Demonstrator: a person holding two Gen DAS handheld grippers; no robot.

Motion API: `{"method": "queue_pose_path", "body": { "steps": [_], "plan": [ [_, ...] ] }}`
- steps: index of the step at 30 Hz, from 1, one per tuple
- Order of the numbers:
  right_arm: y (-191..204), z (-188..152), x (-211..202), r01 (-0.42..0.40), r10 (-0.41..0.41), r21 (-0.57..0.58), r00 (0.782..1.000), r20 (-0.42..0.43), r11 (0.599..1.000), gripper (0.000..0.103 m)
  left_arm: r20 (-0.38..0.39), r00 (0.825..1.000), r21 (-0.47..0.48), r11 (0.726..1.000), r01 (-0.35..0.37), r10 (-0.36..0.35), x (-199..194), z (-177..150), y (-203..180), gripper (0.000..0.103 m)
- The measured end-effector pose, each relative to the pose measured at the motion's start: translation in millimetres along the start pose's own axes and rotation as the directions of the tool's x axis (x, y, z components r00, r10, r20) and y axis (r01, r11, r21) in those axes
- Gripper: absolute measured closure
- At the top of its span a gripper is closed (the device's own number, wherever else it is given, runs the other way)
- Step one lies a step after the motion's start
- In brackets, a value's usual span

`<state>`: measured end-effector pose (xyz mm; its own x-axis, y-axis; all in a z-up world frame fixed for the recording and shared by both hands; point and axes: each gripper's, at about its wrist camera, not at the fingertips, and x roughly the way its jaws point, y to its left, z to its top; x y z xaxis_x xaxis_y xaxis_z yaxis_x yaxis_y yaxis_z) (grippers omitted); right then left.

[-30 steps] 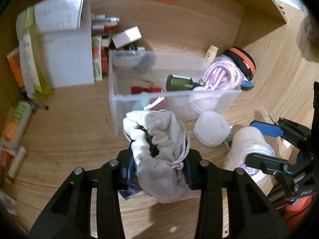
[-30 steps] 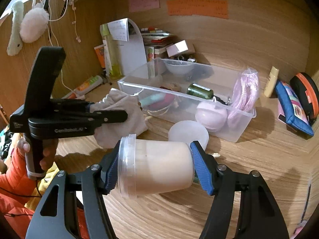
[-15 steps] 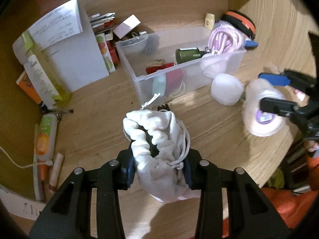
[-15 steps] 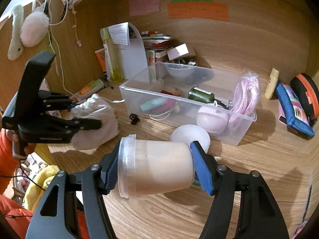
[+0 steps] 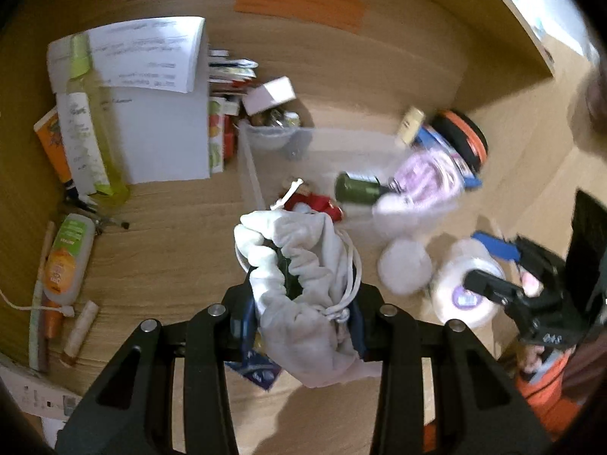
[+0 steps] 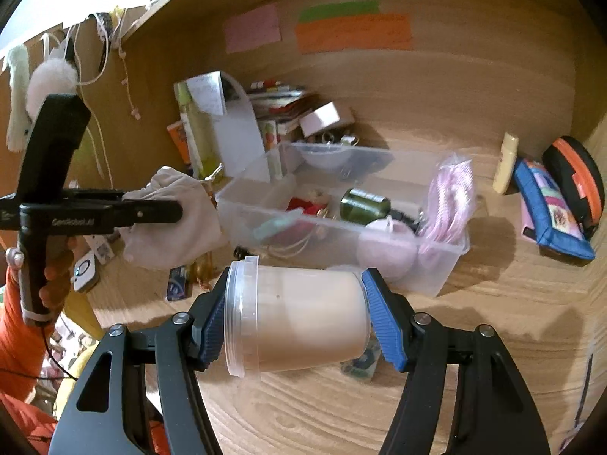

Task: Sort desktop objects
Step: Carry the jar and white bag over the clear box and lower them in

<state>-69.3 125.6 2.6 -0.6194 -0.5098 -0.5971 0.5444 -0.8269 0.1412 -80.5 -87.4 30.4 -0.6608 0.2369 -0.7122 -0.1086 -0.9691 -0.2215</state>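
Observation:
My left gripper point(image 5: 299, 303) is shut on a white drawstring pouch point(image 5: 307, 250) and holds it in the air above the desk, just left of the clear plastic bin point(image 5: 250, 167). From the right wrist view the left gripper point(image 6: 167, 208) and its pouch point(image 6: 178, 227) hang beside the bin's left end point(image 6: 242, 204). My right gripper point(image 6: 296, 318) is shut on a cream plastic tub point(image 6: 303, 314) lying sideways between the blue pads point(image 6: 383, 326). That tub point(image 5: 463, 284) also shows at the right of the left wrist view.
A round white lid point(image 5: 404, 269) lies in front of the bin. At the back left stand a yellow-green bottle point(image 5: 87, 132) and a white paper holder point(image 5: 159, 113). A blue pouch point(image 6: 550, 208), a black-and-orange case point(image 6: 576, 185) and a small cream bottle point(image 6: 506, 163) lie to the right.
The left gripper has lifted the pouch off the desk, swung out to the left and come back up beside the bin's left end. The right gripper keeps the tub almost still.

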Motion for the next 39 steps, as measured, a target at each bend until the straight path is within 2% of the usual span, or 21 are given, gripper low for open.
{"method": "queue_pose_path", "body": {
  "steps": [6, 12, 18, 20, 36, 39],
  "plan": [
    [-8, 12, -3, 0.022, -0.022, 0.013, 1.0, 0.022, 1.0, 0.041, 0.04, 0.999, -0.132, 0.991, 0.012, -0.007, 2, 13, 24, 0.064],
    [-13, 31, 3, 0.025, -0.025, 0.019, 0.999, 0.037, 1.0, 0.041, 0.073, 0.997, -0.129, 0.992, 0.016, -0.006, 1, 26, 20, 0.064],
    [-13, 52, 8, 0.032, -0.032, 0.009, 0.998, 0.06, 0.999, 0.041, 0.099, 0.994, -0.146, 0.988, 0.057, -0.042, 10, 41, 15, 0.064],
    [-15, 60, 13, 0.033, -0.034, 0.009, 0.997, 0.064, 0.999, 0.041, 0.105, 0.993, -0.149, 0.987, 0.065, -0.05, 16, 47, 13, 0.067],
    [-37, 83, 76, 0.029, -0.029, 0.042, 1.0, -0.008, 0.999, 0.041, 0.071, 0.997, -0.096, 0.995, -0.022, 0.029, 83, 69, 2, 0.069],
    [-36, 85, 84, 0.055, -0.055, 0.032, 0.998, -0.014, 0.998, 0.041, 0.068, 0.997, -0.082, 0.996, -0.034, 0.039, 91, 73, -2, 0.069]
  ]
}}
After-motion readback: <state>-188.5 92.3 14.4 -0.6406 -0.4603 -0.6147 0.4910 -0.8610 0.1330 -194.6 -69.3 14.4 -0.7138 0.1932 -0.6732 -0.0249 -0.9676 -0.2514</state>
